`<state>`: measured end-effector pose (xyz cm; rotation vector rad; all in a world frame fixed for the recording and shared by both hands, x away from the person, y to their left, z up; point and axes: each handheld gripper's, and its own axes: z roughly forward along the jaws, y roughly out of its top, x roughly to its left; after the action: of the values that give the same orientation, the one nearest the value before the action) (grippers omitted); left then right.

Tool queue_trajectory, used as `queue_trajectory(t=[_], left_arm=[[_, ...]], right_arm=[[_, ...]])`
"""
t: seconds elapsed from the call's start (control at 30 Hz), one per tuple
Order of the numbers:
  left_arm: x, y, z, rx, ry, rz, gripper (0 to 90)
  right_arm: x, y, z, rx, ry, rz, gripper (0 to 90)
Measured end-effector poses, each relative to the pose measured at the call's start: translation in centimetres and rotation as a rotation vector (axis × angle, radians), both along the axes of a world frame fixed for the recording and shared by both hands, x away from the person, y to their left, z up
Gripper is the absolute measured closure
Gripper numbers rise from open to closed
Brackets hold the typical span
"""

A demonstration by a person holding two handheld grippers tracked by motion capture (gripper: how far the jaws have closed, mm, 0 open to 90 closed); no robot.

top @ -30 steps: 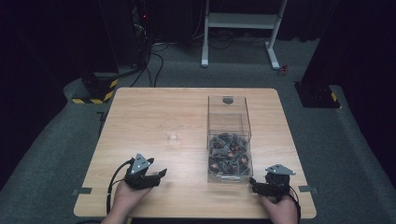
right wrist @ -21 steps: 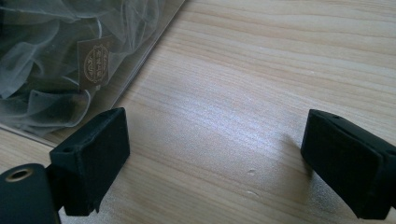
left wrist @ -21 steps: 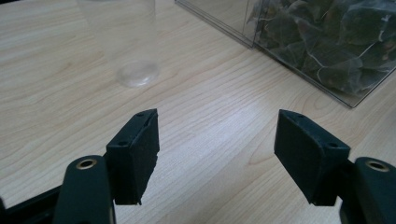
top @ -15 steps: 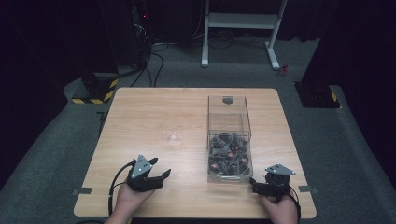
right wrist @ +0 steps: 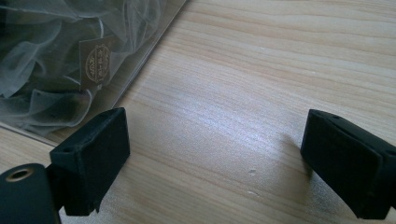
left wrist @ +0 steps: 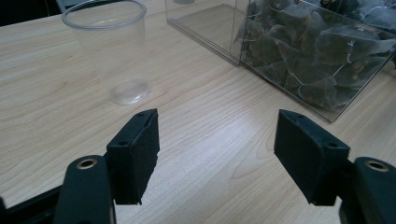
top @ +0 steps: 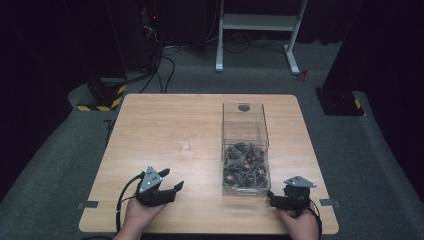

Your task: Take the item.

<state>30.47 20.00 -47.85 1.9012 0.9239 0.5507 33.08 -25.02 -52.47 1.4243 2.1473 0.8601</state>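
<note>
Two grippers rested low on the wooden bench, both near the clear box of tea bags. The left gripper lay well to the left of the box, its fingers spread wide with nothing between them. A clear plastic cup stood upright ahead of it, left of the box and apart from it. The right gripper sat just beside the box's near right corner, fingers likewise spread over bare wood.
</note>
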Motion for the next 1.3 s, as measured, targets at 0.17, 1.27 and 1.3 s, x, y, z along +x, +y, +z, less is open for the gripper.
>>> queue_trajectory(t=[0.17, 1.27, 1.3], left_arm=[[0.0, -0.1, 0.2, -0.024, 0.009, -0.023, 31.6], [1.1, -2.1, 3.7, -0.067, -0.020, -0.061, 30.0], [1.2, -2.2, 3.8, -0.074, -0.021, -0.062, 30.0]], right_arm=[[0.0, 0.0, 0.0, -0.001, -0.002, 0.002, 7.9], [0.0, 0.0, 0.0, -0.002, -0.004, 0.003, 7.9], [0.0, 0.0, 0.0, -0.001, -0.002, 0.003, 7.9]])
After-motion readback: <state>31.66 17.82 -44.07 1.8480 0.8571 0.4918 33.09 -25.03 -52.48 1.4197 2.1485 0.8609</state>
